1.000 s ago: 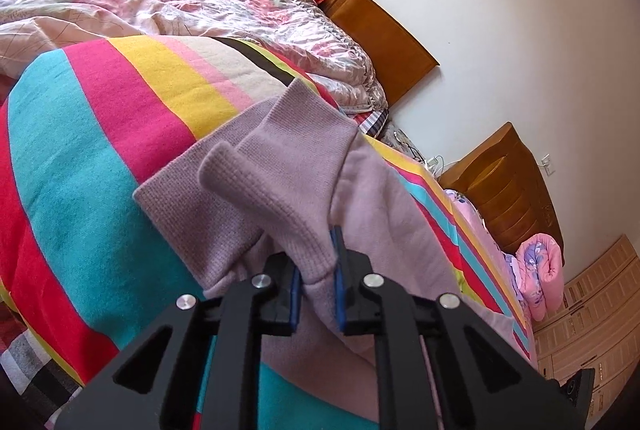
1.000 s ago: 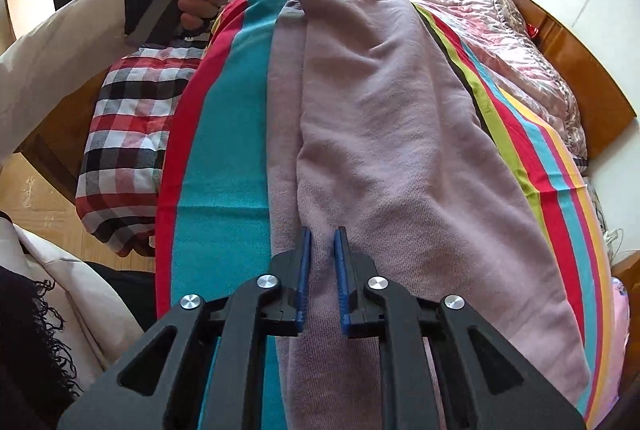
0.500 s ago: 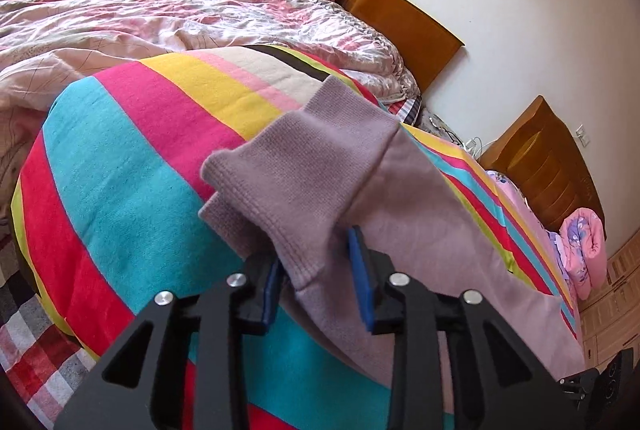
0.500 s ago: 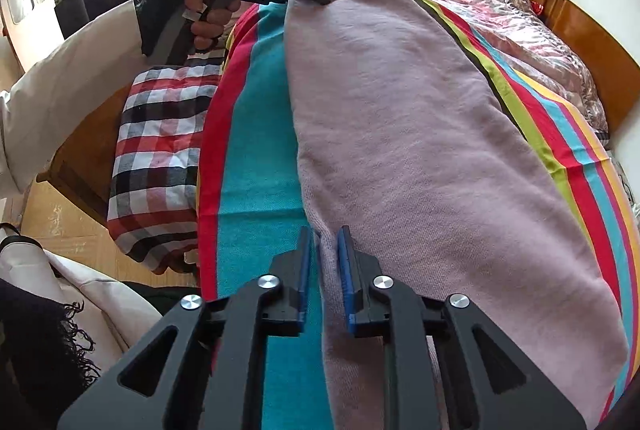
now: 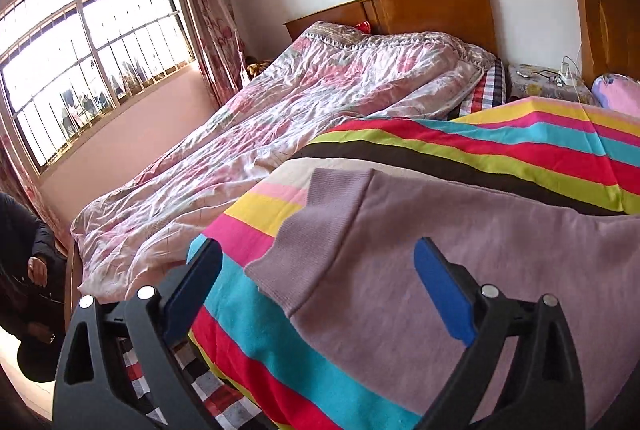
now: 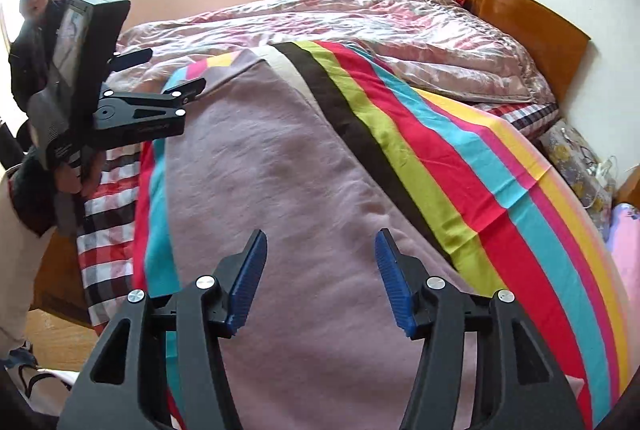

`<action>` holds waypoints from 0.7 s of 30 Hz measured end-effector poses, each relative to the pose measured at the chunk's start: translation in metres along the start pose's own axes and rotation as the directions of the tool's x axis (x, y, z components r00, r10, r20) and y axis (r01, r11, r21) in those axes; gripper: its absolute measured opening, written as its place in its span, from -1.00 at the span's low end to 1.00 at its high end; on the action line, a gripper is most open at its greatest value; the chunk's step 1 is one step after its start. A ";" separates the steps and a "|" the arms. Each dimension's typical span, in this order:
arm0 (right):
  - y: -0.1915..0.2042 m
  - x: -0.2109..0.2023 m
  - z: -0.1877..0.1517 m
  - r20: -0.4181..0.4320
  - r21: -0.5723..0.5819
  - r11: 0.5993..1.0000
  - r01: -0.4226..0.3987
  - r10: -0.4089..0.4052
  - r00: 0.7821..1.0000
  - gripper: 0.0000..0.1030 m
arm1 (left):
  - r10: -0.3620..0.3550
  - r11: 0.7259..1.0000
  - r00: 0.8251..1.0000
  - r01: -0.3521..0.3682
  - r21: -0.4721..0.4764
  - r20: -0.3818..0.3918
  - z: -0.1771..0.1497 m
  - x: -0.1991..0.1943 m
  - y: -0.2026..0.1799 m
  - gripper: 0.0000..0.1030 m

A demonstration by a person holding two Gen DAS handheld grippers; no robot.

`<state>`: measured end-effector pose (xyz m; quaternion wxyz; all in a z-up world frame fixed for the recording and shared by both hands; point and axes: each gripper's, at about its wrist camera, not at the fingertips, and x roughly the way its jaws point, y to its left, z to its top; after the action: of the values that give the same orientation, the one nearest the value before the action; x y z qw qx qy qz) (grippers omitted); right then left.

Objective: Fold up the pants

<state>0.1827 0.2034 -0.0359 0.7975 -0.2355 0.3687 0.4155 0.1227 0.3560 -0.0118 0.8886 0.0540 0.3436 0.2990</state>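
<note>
Both claws are opening above the mauve knitted pants [image 6: 288, 190] lying on the striped multicoloured blanket [image 6: 460, 166]: left claw [image 5: 316, 270] wide, right claw [image 6: 320, 250] half-spread, neither gripping anything.

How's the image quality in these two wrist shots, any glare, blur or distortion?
Left wrist view: the window is blown out white, the headboard bows from the fisheye, the pants are sharp. Right wrist view: even daylight, dark vignette corners, the left gripper slightly soft, the striped blanket crisp.
</note>
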 end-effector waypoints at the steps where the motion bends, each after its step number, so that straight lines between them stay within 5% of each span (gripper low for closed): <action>1: 0.000 -0.001 0.005 0.004 0.002 1.000 -0.002 0.002 1.000 0.06 | -0.035 0.999 0.999 0.035 -0.013 -0.026 0.002 0.002 -0.004 0.88; 5: -0.001 -0.018 0.005 0.048 0.022 1.000 -0.005 0.004 0.999 0.17 | -0.113 0.992 0.993 0.110 -0.056 -0.043 0.004 -0.001 -0.013 0.88; 9: -0.012 -0.020 -0.003 0.041 0.040 0.999 -0.009 0.007 0.999 0.20 | -0.107 0.994 0.993 0.105 -0.037 -0.050 0.003 0.001 -0.025 0.88; 13: -0.024 -0.017 -0.006 0.056 0.081 0.997 -0.007 0.003 0.998 0.45 | -0.113 0.993 0.992 0.111 -0.035 -0.054 0.002 0.005 -0.030 0.91; 19: -0.066 0.007 -0.015 0.056 0.097 0.986 -0.132 0.127 0.990 0.42 | -0.179 0.984 0.981 0.179 0.004 -0.082 -0.001 0.024 -0.034 0.91; 21: -0.086 0.017 -0.014 0.049 0.109 0.979 -0.170 0.166 0.985 0.35 | -0.298 0.955 0.952 0.297 -0.028 -0.076 0.002 0.027 -0.032 0.91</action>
<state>0.2556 0.1552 -0.0519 0.7786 -0.1500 0.3943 0.4645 0.1560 0.3453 -0.0355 0.9095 -0.0174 0.3804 0.1665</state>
